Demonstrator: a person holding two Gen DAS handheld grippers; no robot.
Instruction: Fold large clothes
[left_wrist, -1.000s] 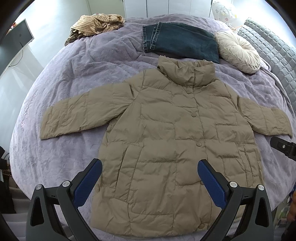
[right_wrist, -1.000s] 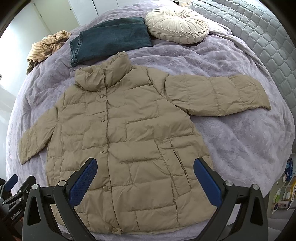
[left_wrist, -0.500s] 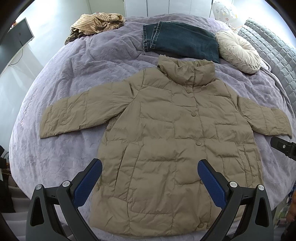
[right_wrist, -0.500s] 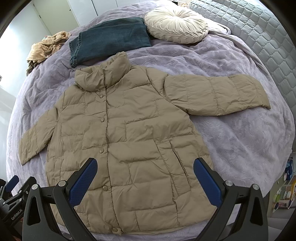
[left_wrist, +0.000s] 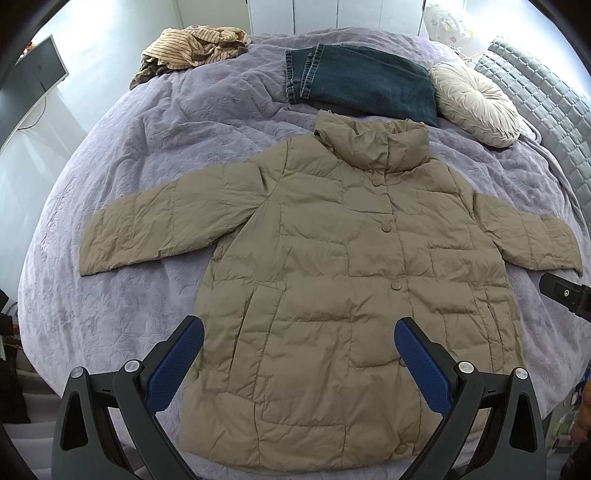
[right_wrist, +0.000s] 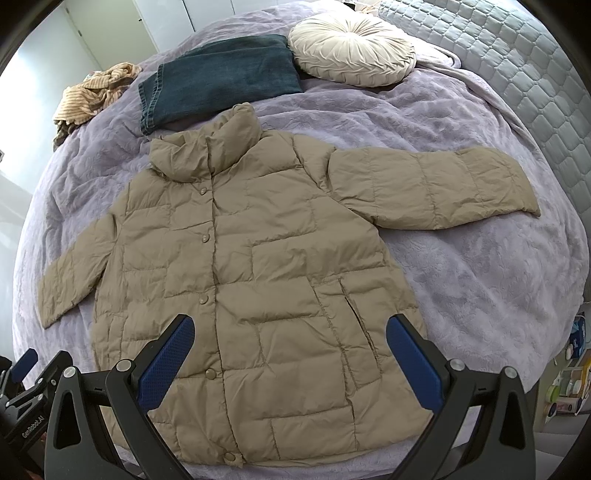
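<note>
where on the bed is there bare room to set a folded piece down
Bare lilac bedspread lies between the striped tan garment and the khaki puffer jacket's sleeve, and below its other sleeve. Crowded past the collar: folded dark jeans, round cream cushion.

A tan quilted puffer jacket (left_wrist: 332, 280) lies flat and face up on the bed's lavender textured blanket (left_wrist: 147, 155), snapped closed down its front. Both sleeves are spread outward across the blanket, its puffy stand collar points toward the blanket's far side, and its hem reaches the blanket's near edge.
</note>
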